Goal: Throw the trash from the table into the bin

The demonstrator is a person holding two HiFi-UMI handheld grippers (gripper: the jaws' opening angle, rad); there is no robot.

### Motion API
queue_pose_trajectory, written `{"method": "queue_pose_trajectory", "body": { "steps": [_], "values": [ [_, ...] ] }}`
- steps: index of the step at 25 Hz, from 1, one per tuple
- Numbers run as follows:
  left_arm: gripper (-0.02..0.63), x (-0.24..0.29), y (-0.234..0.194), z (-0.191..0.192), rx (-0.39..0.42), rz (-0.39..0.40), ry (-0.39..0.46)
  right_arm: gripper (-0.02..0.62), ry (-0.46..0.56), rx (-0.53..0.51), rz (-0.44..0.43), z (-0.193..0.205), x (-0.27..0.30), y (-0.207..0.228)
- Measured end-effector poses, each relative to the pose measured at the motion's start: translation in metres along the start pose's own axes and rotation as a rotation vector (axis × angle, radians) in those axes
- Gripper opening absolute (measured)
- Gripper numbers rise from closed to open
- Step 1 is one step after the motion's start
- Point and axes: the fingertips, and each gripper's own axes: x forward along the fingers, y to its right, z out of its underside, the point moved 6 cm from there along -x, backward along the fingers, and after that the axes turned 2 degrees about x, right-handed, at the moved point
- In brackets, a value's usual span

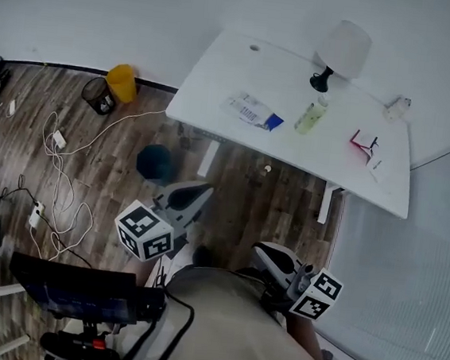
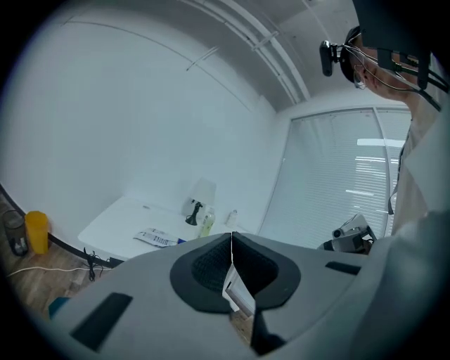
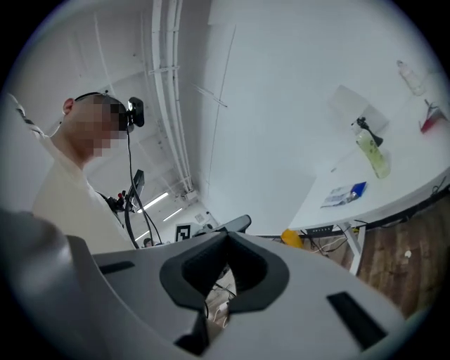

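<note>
On the floor (image 1: 232, 186), cables (image 1: 58, 158) trail toward the apparent yellow bin (image 1: 122, 82).

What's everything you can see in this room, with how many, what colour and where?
table: one, white, against the wall
lamp: one, white with black base, back of table
bottle: one, pale green, beside lamp
packet: one, white and blue, left of bottle
pink item: one, table's right part
yellow bin: one, floor by wall
black bin: one, beside yellow bin
cables: several, white, floor at left
left gripper: one, grey, fingers shut
right gripper: one, grey, fingers shut
</note>
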Motion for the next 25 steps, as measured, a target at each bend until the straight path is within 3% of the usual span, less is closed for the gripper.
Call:
{"method": "queue_pose_trajectory", "body": {
  "steps": [4, 12, 18, 25],
  "values": [
    [0.012, 0.010, -0.012, -0.003, -0.010, -0.001, -0.004, 0.014, -0.026, -0.040, 0.035, -0.012, 0.011, 0.015],
    [0.012, 0.059, -0.016, -0.015, -0.006, -0.085, -0.003, 0.014, -0.074, -0.076, -0.057, -0.062, 0.011, 0.067],
    [0.012, 0.131, 0.004, -0.035, 0.128, -0.111, -0.042, 0.014, -0.083, -0.085, -0.111, -0.115, -0.018, 0.120],
    [0.012, 0.192, 0.019, -0.041, 0.132, -0.199, -0.058, 0.014, -0.125, -0.064, -0.184, -0.160, -0.047, 0.173]
  ]
}}
